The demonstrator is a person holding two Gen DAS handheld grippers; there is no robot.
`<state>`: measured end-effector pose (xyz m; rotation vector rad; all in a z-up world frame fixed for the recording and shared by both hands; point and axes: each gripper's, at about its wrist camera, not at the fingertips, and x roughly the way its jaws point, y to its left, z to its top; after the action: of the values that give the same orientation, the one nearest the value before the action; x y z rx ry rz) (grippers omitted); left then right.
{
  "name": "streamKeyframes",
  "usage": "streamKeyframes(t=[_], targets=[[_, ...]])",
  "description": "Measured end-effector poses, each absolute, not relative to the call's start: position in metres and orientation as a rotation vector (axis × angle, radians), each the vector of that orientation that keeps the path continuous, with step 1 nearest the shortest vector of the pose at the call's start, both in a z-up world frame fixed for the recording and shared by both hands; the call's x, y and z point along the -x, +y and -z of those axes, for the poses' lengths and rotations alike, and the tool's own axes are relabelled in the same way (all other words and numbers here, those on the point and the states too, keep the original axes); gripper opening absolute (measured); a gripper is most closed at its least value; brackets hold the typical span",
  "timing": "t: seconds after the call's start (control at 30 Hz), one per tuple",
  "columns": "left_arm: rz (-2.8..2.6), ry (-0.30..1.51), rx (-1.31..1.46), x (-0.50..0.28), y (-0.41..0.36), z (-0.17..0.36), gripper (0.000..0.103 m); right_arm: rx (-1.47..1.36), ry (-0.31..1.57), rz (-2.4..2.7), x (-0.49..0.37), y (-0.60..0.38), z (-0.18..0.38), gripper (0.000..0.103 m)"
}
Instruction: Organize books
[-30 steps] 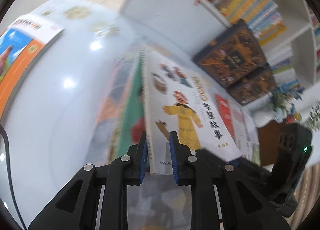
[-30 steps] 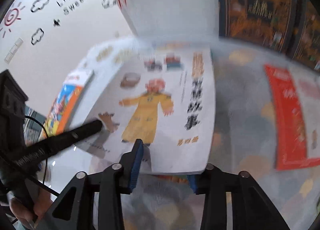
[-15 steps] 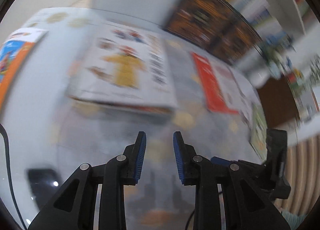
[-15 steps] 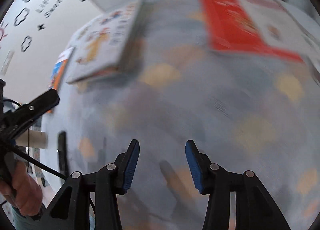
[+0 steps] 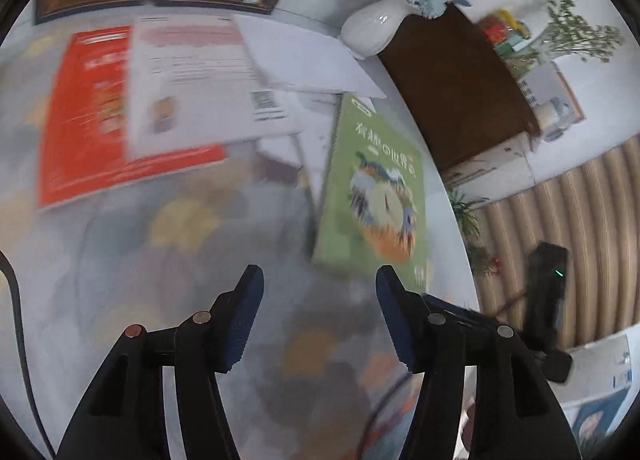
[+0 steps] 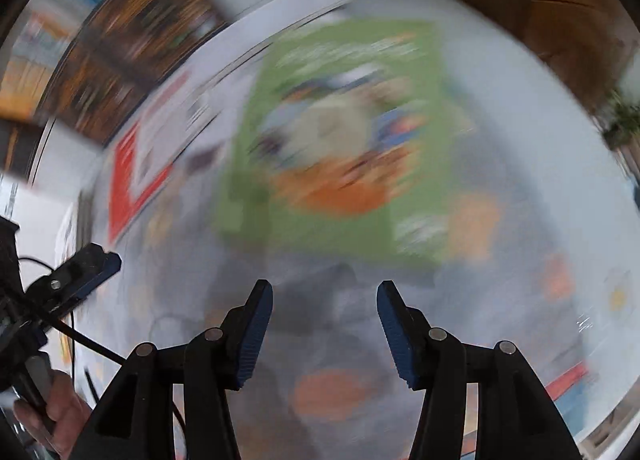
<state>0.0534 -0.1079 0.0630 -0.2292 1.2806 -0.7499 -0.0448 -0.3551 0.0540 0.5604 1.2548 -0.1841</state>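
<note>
Both tools, left tool (image 5: 318, 286) and right tool (image 6: 325, 300), hang spread and empty, jaws just widened for the flat green paperback book (image 5: 372, 187); it lies ahead, far right on the pale round table (image 5: 120, 260).

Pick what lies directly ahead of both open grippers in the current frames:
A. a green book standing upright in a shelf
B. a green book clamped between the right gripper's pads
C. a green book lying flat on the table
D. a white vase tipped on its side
C: the green book lies flat on the table, ahead of the left gripper and right gripper, both empty.
</note>
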Motion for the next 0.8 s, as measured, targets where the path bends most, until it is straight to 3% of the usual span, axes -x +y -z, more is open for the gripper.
streamKeyframes(t=[0.33,0.8], targets=[[0.644,1.345,0.235,-0.063,-0.178,-0.020,0.056,-0.485,1.241,0.240,0.013,-0.407,-0.042,0.053],[0.662,1.346,0.242,0.013,-0.163,-0.029,0.056,-0.182,1.297,-0.001,0.029,-0.371,-0.043,0.051]])
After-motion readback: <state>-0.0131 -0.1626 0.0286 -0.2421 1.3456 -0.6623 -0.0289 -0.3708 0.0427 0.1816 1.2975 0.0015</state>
